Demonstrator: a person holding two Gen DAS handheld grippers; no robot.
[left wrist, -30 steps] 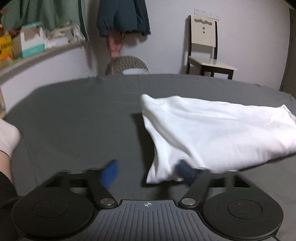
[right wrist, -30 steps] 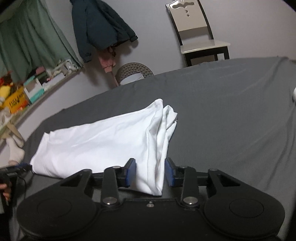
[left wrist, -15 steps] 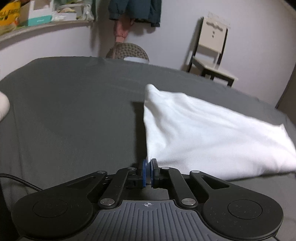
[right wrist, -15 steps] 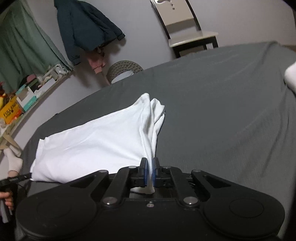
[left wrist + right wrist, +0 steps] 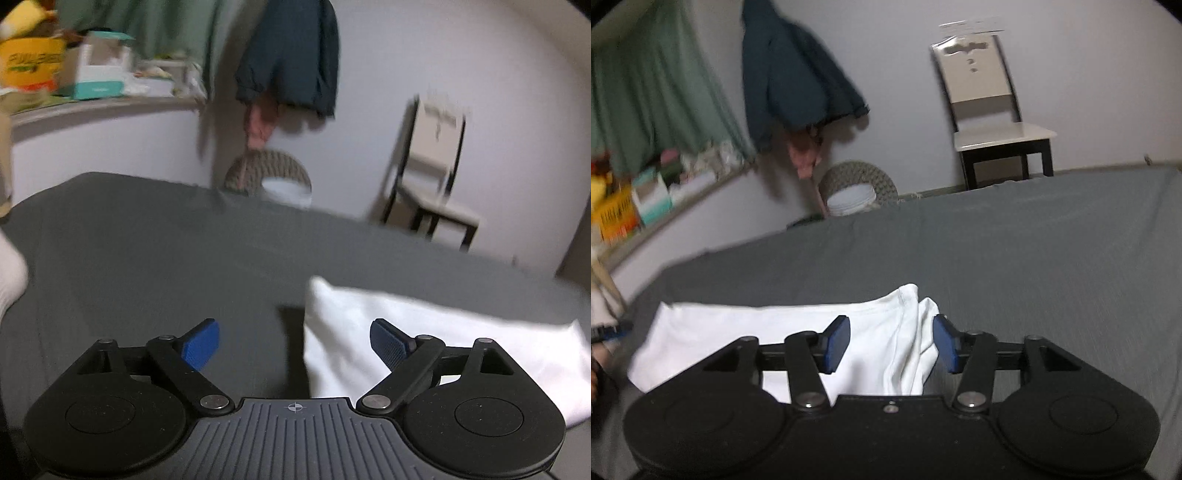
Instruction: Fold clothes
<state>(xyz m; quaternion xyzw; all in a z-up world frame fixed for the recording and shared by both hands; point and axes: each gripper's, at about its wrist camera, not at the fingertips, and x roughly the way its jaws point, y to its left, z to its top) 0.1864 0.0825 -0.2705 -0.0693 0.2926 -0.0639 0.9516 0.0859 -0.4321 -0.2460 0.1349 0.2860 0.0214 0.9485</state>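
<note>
- The left tool (image 5: 293,345) has its two blue pads spread wide apart and holds nothing.
- The folded white cloth (image 5: 436,339) lies on the flat dark grey bed sheet (image 5: 155,258). Its left edge sits between the left tool's two pads, and the right pad is in front of the white cloth. I cannot tell if that pad touches it.
- The right tool (image 5: 891,345) is open about halfway and holds nothing. The bunched right end of the folded white cloth (image 5: 798,332) sits between its pads, a bit nearer the right pad.
- Ahead of both tools the dark grey bed sheet (image 5: 1015,251) is bare all the way to its far edge, so there is lots of room. To the left of the left tool the sheet is bare too, up to a white sock (image 5: 9,277) at the side.
- Past the far edge of the bed stand a cream chair with black legs (image 5: 993,107), a round woven basket (image 5: 858,188) and a dark blue jacket hanging on the wall (image 5: 790,70).
- Half a second ago both tools were pinched tight on the corners of the cloth. Now both have let go and opened, and the cloth lies lower and flatter on the sheet.
</note>
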